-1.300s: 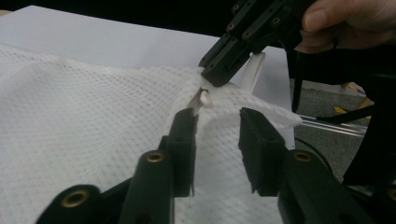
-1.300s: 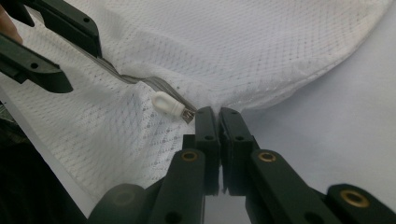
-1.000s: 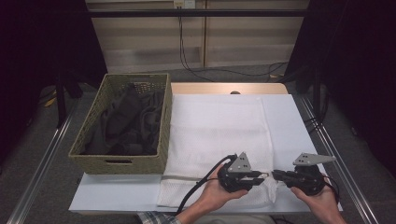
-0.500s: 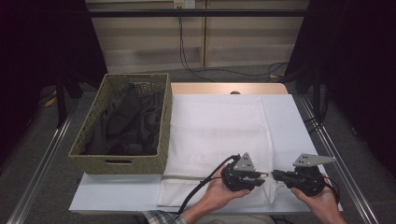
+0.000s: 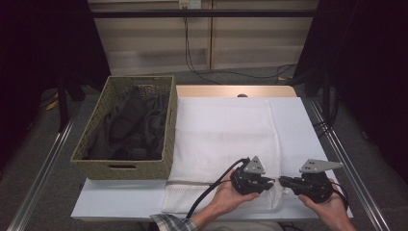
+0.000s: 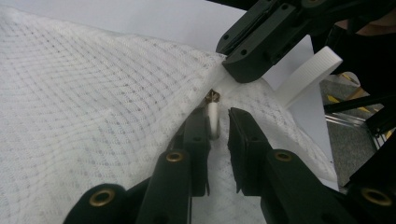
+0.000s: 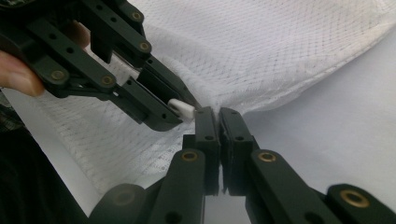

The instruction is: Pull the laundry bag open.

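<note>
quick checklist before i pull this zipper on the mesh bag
1. Zipper pull sits between the left hand-held gripper jaws: ok.
2. Left jaws clamped on the pull: not ok; they have just been closing, and a gap shows on one side.
3. Right hand-held gripper shut on the mesh bag edge: ok.
4. Bag lying flat on the table: ok.
5. Zipper track free of snags: cannot tell.

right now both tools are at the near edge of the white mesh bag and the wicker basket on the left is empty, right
Not quite: the wicker basket is not empty; dark clothing lies in it, as the high view shows. The rest holds: the left tool and right tool are at the near edge of the white mesh bag.
</note>
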Motion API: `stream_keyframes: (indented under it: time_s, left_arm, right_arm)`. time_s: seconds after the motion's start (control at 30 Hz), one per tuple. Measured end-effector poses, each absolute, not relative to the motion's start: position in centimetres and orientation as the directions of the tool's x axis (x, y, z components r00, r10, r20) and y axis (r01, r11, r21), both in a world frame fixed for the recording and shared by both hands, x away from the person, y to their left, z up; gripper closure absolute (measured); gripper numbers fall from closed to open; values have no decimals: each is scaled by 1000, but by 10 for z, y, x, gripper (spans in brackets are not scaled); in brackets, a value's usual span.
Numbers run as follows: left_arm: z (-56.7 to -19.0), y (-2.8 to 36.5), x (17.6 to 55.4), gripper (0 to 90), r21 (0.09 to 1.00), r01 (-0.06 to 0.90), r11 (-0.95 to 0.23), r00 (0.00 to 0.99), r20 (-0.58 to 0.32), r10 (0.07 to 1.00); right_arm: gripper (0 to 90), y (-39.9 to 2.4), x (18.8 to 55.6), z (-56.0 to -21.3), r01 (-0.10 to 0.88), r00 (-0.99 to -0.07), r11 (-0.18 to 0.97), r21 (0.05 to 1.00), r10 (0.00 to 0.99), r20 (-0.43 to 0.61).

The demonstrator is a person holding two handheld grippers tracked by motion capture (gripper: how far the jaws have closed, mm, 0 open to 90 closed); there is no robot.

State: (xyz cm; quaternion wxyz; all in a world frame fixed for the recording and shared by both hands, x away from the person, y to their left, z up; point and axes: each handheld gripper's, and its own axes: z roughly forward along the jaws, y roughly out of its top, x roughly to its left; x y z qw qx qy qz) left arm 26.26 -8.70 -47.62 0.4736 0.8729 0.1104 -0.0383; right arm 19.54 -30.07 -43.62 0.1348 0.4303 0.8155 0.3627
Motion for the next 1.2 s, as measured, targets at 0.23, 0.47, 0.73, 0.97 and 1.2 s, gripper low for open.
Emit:
stream_keyframes:
  time_s: [0.23, 0.47, 0.73, 0.97, 1.2]
  left_arm:
    - [-479, -90, 265, 859, 808, 249, -534, 968, -198, 152]
    - [-473, -86, 264, 864, 829, 264, -493, 964, -211, 161]
    - [-465, -79, 261, 865, 856, 255, -449, 966, -207, 154]
    - [-471, -84, 259, 861, 840, 247, -483, 969, -205, 139]
    - [-476, -91, 257, 824, 833, 257, -490, 966, -216, 140]
  right_arm:
    - [864, -301, 195, -436, 602, -598, 360, 713, 795, 103]
    - [578, -311, 193, -437, 626, -547, 259, 735, 818, 178]
    - [581, -318, 192, -443, 684, -523, 178, 708, 796, 306]
    - [783, -316, 196, -440, 666, -556, 164, 728, 760, 337]
    - [837, -312, 196, -440, 657, -577, 197, 727, 753, 318]
